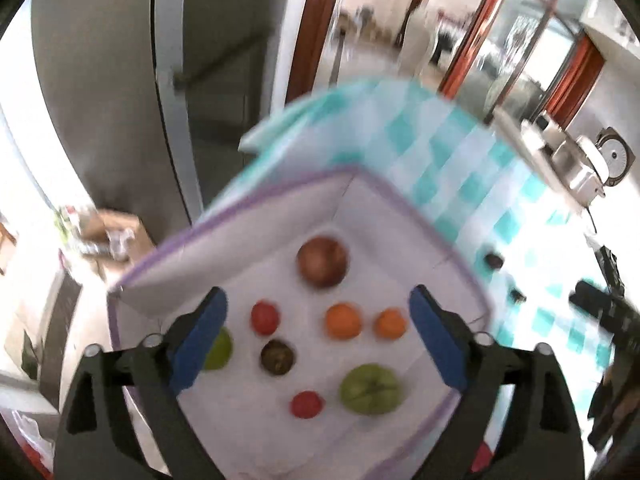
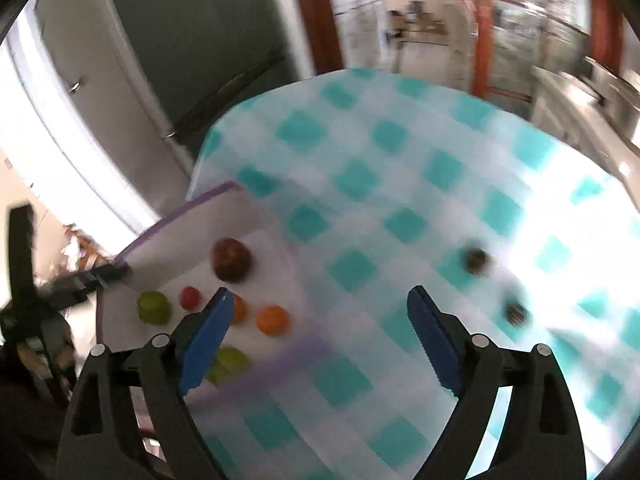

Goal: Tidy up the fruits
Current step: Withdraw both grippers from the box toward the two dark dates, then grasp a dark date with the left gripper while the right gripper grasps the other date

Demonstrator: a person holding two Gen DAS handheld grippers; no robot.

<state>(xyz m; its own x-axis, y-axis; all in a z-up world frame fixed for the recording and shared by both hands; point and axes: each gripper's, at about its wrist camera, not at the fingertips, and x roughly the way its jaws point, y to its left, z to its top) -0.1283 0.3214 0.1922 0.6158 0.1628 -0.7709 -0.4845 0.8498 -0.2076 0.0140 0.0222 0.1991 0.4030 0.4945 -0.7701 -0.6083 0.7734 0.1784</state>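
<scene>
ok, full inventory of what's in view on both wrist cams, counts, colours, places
box: 1, white fabric with purple trim, open, at the table's left edge
large round fruit: 1, reddish brown, far end of the box
small red fruits: 2, red, one mid-box, one near end
orange fruits: 2, orange, side by side mid-box
green fruits: 2, green, one near end, one partly behind the left pad
dark fruit: 1, brownish, box centre
tablecloth: 1, teal and white check, covers the table
small dark items: 2, dark, on the cloth outside the box; too blurred to name
left gripper: blue pads, open, empty, above the box
right gripper: blue pads, open, empty, above the cloth
</scene>
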